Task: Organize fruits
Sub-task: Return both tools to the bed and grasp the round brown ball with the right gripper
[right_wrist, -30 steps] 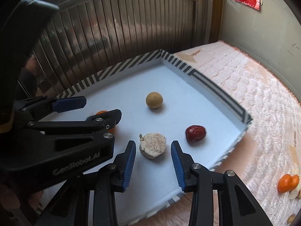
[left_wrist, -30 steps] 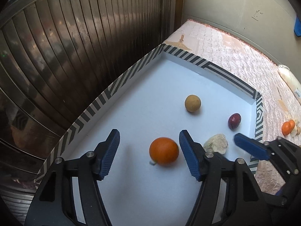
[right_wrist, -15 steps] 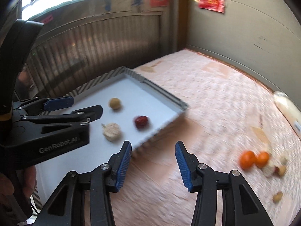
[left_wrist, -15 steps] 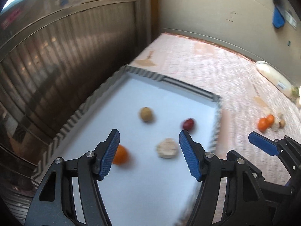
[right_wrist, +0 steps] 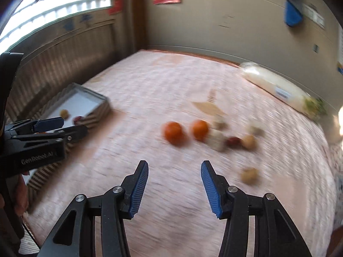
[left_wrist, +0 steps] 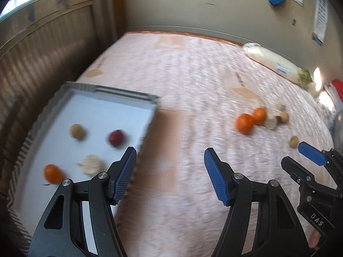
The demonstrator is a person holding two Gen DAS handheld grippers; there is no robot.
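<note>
- While hovering over the pink quilted cloth [left_wrist: 193, 90] just beside the white tray [left_wrist: 103, 111], holding apart with nothing between the blue pads: left gripper [left_wrist: 170, 171].
- Widening at this moment above bare cloth, nothing between the jaws: right gripper [right_wrist: 174, 184].
- Lying inside the tray, all apart from one another: a small orange [left_wrist: 52, 173] nearest the tray's near corner, a pale lumpy fruit [left_wrist: 92, 163] beside it, a dark red fruit [left_wrist: 115, 138] toward the tray's cloth-side edge, a tan round fruit [left_wrist: 77, 131] farther in.
- Sitting well apart from the tray, out on the cloth: two oranges [right_wrist: 173, 132] almost touching, with a blurred cluster of pale, red and tan small fruits [right_wrist: 231, 139] on their far side from the tray.
- Resting alone, on the near side of that cluster: one tan fruit [right_wrist: 249, 175].
- Lying far from the tray, along the wall: a long white radish [right_wrist: 276, 87] with green leaves.
- Blurring from motion in both views, so finer detail on the small fruits not readable.
</note>
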